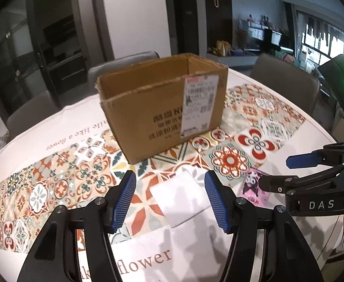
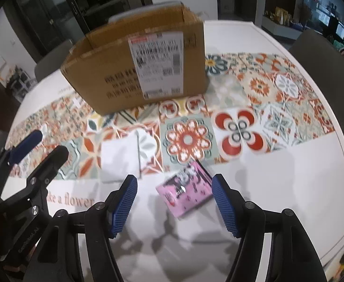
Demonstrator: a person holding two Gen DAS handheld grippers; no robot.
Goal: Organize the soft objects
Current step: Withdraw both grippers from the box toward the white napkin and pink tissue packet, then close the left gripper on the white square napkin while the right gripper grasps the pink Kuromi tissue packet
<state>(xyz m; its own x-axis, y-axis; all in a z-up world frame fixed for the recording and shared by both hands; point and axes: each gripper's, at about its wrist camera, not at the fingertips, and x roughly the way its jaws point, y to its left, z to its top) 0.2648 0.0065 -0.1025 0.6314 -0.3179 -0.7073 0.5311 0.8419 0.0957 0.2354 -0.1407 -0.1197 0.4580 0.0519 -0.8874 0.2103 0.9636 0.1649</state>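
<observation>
Cardboard box [image 1: 162, 98] stands open on the tablecloth [image 1: 54, 183]. My left claw [image 1: 170, 197] gapes over the white pack [image 1: 183, 199]; my right claw [image 2: 174, 202] gapes, empty, over the pink pack [image 2: 186, 190].

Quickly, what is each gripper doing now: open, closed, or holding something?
Left gripper: open, holding nothing, above the white pack.
Right gripper: open, holding nothing, above the pink pack.

The left gripper [image 1: 170, 199] pointed forward and downward, its blue-padded jaws standing apart with nothing pressed between them. The right gripper [image 2: 174, 203] tilted more steeply down, its jaws likewise apart, just beside the left.
</observation>
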